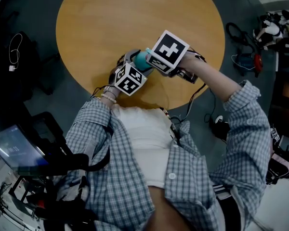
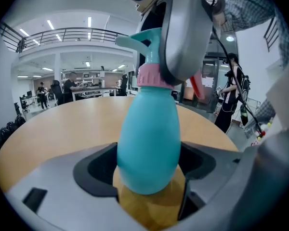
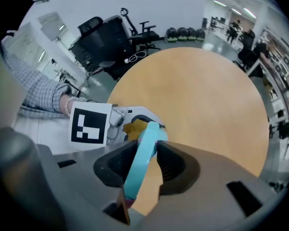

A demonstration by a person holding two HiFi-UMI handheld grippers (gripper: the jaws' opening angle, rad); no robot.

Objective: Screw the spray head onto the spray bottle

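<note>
Left tongs (image 2: 149, 179): clamp turquoise plastic spray bottle (image 2: 148, 129) upright by desk's (image 1: 111, 28) near edge, resisting rotation.
Right tongs (image 3: 143, 161): clamp turquoise spray head (image 3: 140, 170) for twisting.

I count one table (image 1: 111, 23). Near its edge on my side there is one spray bottle (image 2: 149, 143) and one spray head (image 2: 147, 42). I have two grippers, one left gripper (image 2: 150, 179) and one right gripper (image 3: 145, 154), and two marker cubes (image 1: 130, 79), one on each.

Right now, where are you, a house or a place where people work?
Most likely an open office or lab: people at desks, black office chairs near the round table, and an upstairs railing.
</note>
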